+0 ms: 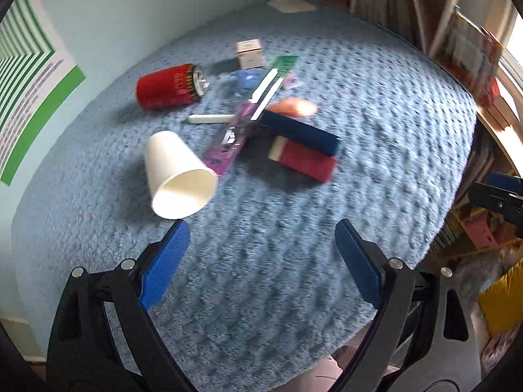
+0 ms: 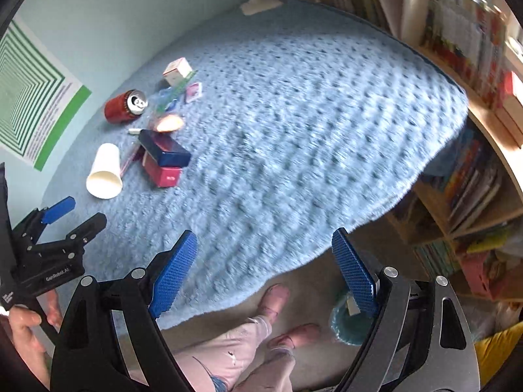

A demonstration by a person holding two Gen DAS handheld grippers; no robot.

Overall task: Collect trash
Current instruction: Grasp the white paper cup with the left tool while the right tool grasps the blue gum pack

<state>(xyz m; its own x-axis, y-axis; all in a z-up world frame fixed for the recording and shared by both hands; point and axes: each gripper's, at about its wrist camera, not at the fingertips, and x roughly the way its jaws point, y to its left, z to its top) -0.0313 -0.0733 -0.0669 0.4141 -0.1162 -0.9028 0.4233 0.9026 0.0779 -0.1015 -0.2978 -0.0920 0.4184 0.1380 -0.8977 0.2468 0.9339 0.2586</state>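
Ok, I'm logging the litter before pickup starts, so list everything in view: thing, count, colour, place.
rug: one, light blue, on the floor.
paper cup: one, white, on its side, nearest the left tool.
can: one, red, on its side, far left.
long boxes: two, dark blue partly over red, mid-pile.
small box: one, white, far end.
flat wrappers: purple and green, crossing the pile.
white stick: one, between can and cup.
bin: one, teal, off the rug by the feet.
bookshelves: books, right side.
left tool: open, empty.
right tool: open, empty.
feet: pink shoes.
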